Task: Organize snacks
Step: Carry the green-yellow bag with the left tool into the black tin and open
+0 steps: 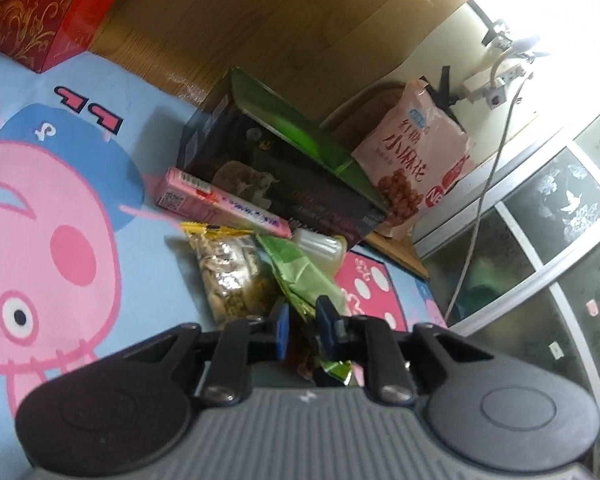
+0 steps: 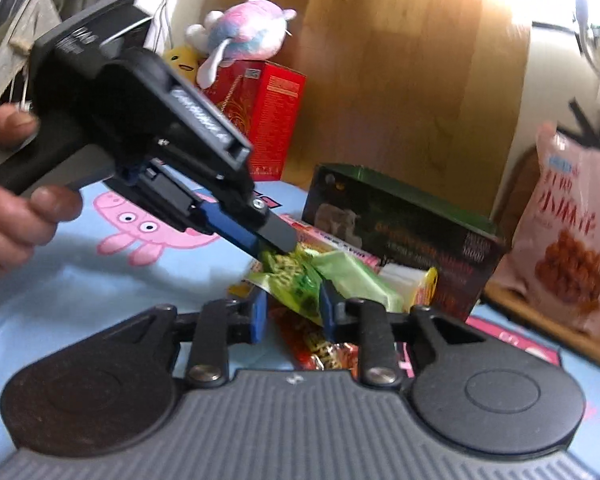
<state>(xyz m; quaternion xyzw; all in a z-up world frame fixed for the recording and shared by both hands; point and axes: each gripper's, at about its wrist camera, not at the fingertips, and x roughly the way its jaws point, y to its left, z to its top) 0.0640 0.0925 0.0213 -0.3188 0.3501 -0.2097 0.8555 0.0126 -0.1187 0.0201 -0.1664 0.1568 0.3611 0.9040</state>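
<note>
- The left gripper [image 2: 278,246] comes in from the upper left of the right wrist view, held in a person's hand [image 2: 16,196]; its fingers are drawn together and pinch the top of a green snack packet [image 2: 296,276].
- In the left wrist view the same green snack packet [image 1: 300,276] runs between the left gripper's blue pads [image 1: 281,330] and crumples below them.
- The right gripper [image 2: 294,314] sits low over the pile with its jaws a little apart; the green packet and a red snack packet [image 2: 320,350] lie between them, and whether the pads press on either cannot be told.
- The snacks lie heaped on a blue cartoon-pig cloth [image 1: 80,208], near its far edge by a wooden board [image 1: 284,20].
- A dark box [image 1: 284,184] stands behind the heap, with a slim pink box [image 1: 220,202] lying against its front.
- A clear bag of nuts [image 1: 232,276] lies just left of the green packet.
- A pink bag of fried twists [image 1: 416,160] leans upright to the right of the dark box.
- A red box [image 2: 260,116] stands at the far side of the cloth with plush toys [image 2: 240,36] on top.
</note>
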